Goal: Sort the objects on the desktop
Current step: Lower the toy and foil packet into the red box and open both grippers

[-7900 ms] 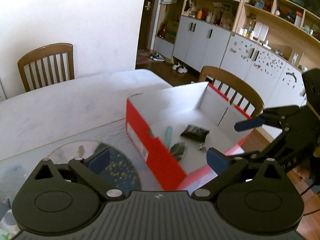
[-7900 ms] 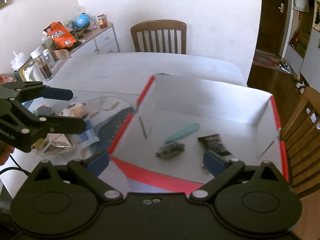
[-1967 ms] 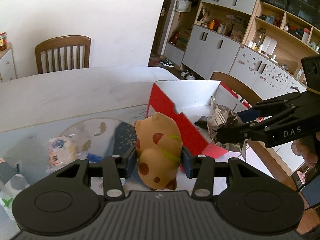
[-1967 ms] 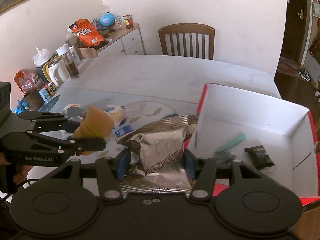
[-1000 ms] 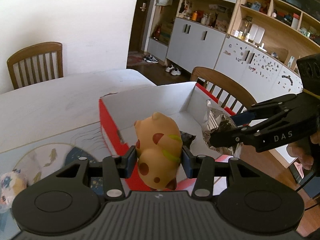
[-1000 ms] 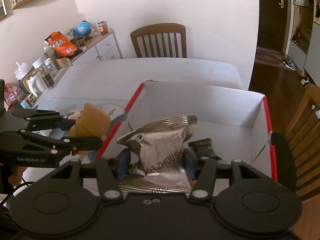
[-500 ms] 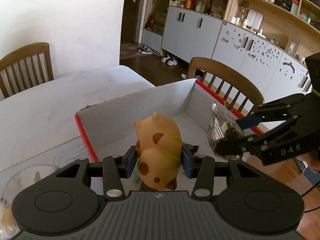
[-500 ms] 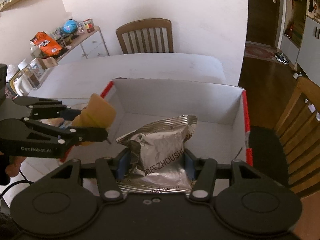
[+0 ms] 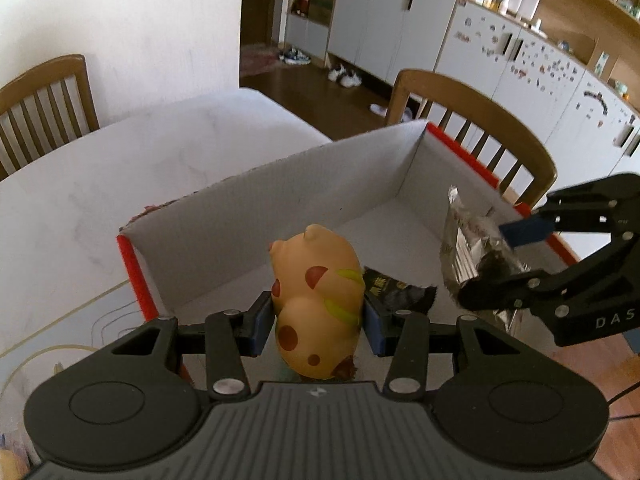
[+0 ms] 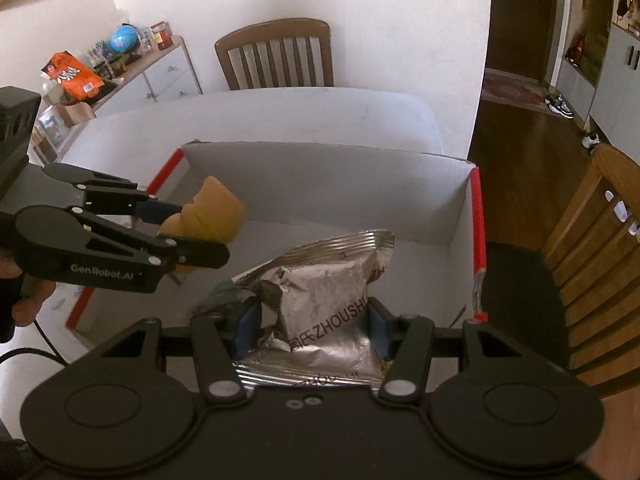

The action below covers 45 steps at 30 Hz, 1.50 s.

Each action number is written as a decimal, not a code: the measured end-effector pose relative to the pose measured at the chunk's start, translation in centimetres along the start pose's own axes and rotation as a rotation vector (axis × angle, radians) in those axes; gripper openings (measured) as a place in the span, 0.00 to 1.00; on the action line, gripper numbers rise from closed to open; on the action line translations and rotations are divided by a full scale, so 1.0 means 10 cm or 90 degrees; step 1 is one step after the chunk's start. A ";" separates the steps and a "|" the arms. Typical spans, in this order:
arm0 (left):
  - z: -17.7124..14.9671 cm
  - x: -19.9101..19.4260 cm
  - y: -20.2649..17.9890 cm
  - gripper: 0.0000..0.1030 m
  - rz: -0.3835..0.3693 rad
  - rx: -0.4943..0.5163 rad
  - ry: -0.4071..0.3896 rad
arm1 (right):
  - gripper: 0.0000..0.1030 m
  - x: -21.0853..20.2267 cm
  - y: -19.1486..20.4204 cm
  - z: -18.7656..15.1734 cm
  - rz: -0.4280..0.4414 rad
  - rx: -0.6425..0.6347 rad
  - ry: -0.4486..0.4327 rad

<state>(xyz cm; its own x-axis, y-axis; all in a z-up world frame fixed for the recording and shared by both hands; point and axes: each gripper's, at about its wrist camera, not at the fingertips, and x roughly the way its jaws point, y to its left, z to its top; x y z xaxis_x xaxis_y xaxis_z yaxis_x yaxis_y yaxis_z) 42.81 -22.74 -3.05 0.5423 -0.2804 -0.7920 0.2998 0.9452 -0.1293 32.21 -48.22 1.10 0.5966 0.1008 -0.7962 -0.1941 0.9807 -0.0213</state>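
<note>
Both loaded: left tool (image 9: 319,322) clamps pig toy (image 9: 316,300), right tool (image 10: 307,330) clamps foil packet (image 10: 324,312). Red box (image 10: 476,220) floor directly below, open toward 12 o'clock; release is next, likely.

Two grippers are hovering over one box (image 9: 224,216), red outside and white inside: the left gripper (image 9: 319,322) is clamping one orange spotted toy (image 9: 320,300), and the right gripper (image 10: 308,330) is squeezing one silver foil snack bag (image 10: 328,292). One dark packet (image 9: 396,294) is lying on the box floor, just beyond the toy. One white table (image 9: 80,184) is carrying the box. Two wooden chairs are standing around it, one chair (image 10: 276,54) at the far end and another chair (image 9: 472,128) at the right side. One orange snack bag (image 10: 74,74) and one small blue globe (image 10: 124,40) are sitting on one far-left cabinet (image 10: 164,76).
</note>
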 end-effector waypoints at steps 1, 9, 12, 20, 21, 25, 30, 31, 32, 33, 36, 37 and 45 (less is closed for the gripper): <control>0.01 0.03 0.00 0.44 0.002 0.002 0.007 | 0.54 0.02 0.00 0.01 -0.001 -0.004 0.002; 0.09 0.24 0.01 0.44 0.008 0.022 0.050 | 0.54 0.31 -0.06 0.14 -0.025 -0.022 0.022; 0.09 0.31 -0.01 0.44 0.008 0.031 0.064 | 0.54 0.41 -0.07 0.18 -0.033 -0.029 0.032; 0.05 0.42 -0.06 0.44 0.000 0.044 0.106 | 0.54 0.64 -0.09 0.22 -0.036 -0.056 0.065; 0.05 0.43 -0.06 0.44 -0.001 0.043 0.109 | 0.54 0.66 -0.09 0.23 -0.037 -0.054 0.066; 0.02 0.45 -0.04 0.44 -0.009 0.039 0.124 | 0.54 0.71 -0.09 0.23 -0.035 -0.051 0.065; 0.01 0.45 -0.03 0.44 -0.009 0.041 0.142 | 0.54 0.76 -0.06 0.22 -0.034 -0.057 0.070; 0.02 0.46 -0.04 0.44 -0.008 0.042 0.144 | 0.54 0.77 -0.06 0.22 -0.034 -0.057 0.072; 0.02 0.46 -0.04 0.44 -0.008 0.042 0.148 | 0.54 0.78 -0.06 0.22 -0.034 -0.055 0.073; 0.01 0.46 -0.04 0.44 -0.008 0.044 0.151 | 0.54 0.78 -0.07 0.21 -0.034 -0.053 0.075; 0.01 0.47 -0.04 0.44 -0.006 0.047 0.163 | 0.54 0.80 -0.08 0.23 -0.033 -0.048 0.080; 0.07 0.49 -0.09 0.44 -0.006 0.045 0.167 | 0.54 0.80 -0.08 0.23 -0.034 -0.047 0.081; 0.08 0.47 -0.11 0.53 -0.004 0.042 0.169 | 0.58 0.75 -0.11 0.22 -0.042 -0.038 0.076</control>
<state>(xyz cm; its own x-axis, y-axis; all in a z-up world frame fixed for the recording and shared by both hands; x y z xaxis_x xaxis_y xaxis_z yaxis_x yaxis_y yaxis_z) 45.65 -25.23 -6.10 0.3184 -0.2241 -0.9211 0.3571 0.9284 -0.1025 38.63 -48.14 -3.54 0.5137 0.0131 -0.8578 -0.2058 0.9726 -0.1084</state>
